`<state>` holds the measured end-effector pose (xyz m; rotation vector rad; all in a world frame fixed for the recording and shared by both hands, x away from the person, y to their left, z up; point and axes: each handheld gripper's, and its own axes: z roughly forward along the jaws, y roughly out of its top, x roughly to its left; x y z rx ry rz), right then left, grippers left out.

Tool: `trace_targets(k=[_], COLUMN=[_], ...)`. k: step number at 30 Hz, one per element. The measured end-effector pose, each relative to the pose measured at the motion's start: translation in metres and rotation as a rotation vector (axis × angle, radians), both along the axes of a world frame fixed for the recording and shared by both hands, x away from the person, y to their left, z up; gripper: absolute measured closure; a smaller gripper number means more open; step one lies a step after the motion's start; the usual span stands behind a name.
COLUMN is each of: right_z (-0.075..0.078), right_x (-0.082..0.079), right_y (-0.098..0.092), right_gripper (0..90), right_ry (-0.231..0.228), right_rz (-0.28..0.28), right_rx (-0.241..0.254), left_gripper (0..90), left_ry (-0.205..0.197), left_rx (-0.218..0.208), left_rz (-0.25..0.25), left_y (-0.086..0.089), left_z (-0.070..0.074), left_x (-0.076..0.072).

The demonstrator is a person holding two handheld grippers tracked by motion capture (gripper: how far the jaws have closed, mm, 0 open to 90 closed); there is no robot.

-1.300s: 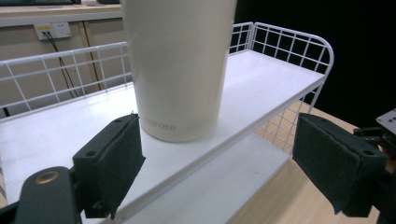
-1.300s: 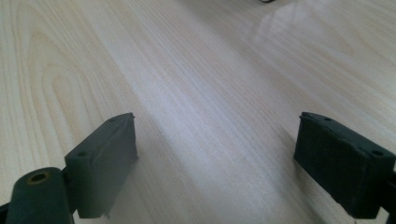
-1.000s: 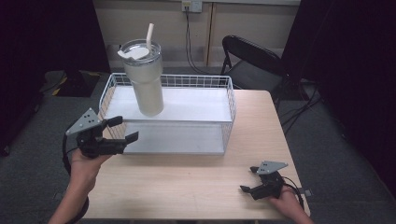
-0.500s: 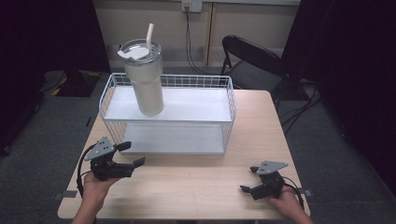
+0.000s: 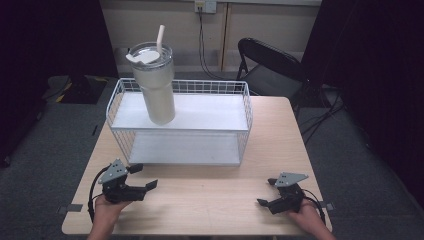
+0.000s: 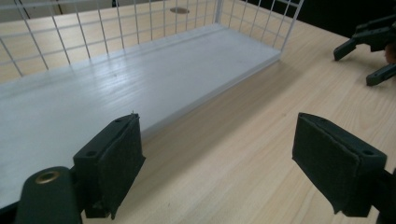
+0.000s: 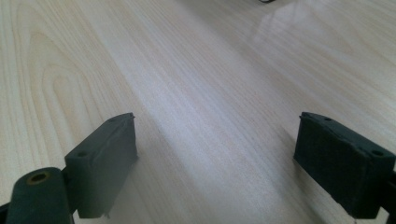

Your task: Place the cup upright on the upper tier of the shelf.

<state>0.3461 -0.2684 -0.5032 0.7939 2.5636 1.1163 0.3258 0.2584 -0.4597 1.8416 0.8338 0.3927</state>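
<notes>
- My left gripper (image 5: 141, 176) has dropped from up beside the wire shelf rack (image 5: 116, 107) to the bench (image 5: 210, 195) over the last second; it now sits low at the front left corner, fingers (image 6: 113, 164) spread wide, nothing between them.
- Its own view looks along the rack's lower white board (image 6: 116, 84); the board is bare.
- Tumbler (image 5: 153, 85) hasn't moved: upright on the rack's top level, left end, lid on, straw (image 5: 160, 37) sticking up. Well apart from both grippers.
- Right gripper (image 5: 267, 192) is unchanged, parked at the front right of the bench, fingers (image 7: 105, 161) apart over bare wood.
- My read: both hands down and empty, tumbler set on the shelf, so the placing looks done and this is the rest pose.
</notes>
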Motion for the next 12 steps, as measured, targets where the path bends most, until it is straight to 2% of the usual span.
trace_targets(k=[3, 5, 7, 8, 11, 12], right_z=[0.000, 0.000, 0.000, 0.000, 0.000, 0.000], right_x=[0.000, 0.000, 0.000, 0.000, 0.000, 0.000], right_y=[0.000, 0.000, 0.000, 0.000, 0.000, 0.000], right_gripper=[12.4, 12.5, 12.4, 12.4, 12.4, 12.4], right_ry=[0.000, 0.000, 0.001, 0.000, 0.000, 0.000], right_rz=[0.000, 0.001, 0.000, 0.001, 0.000, 0.000], right_rx=[0.000, -0.001, 0.000, 0.000, 0.000, 0.000], left_gripper=[15.7, 15.7, 15.7, 15.7, 15.7, 15.7], left_ry=[0.026, 0.034, 0.059, 0.059, 0.098, 0.098], left_rx=[0.013, 0.045, 0.052, 0.052, 0.100, 0.100], left_rz=[-0.005, -0.003, -0.013, -0.013, -0.005, -0.005], left_y=[0.000, -0.001, -0.001, -0.001, -0.002, -0.002], left_z=[-0.007, -0.012, -0.015, -0.015, -0.019, -0.019], left_x=[-0.001, -0.001, -0.001, -0.001, -0.002, -0.002])
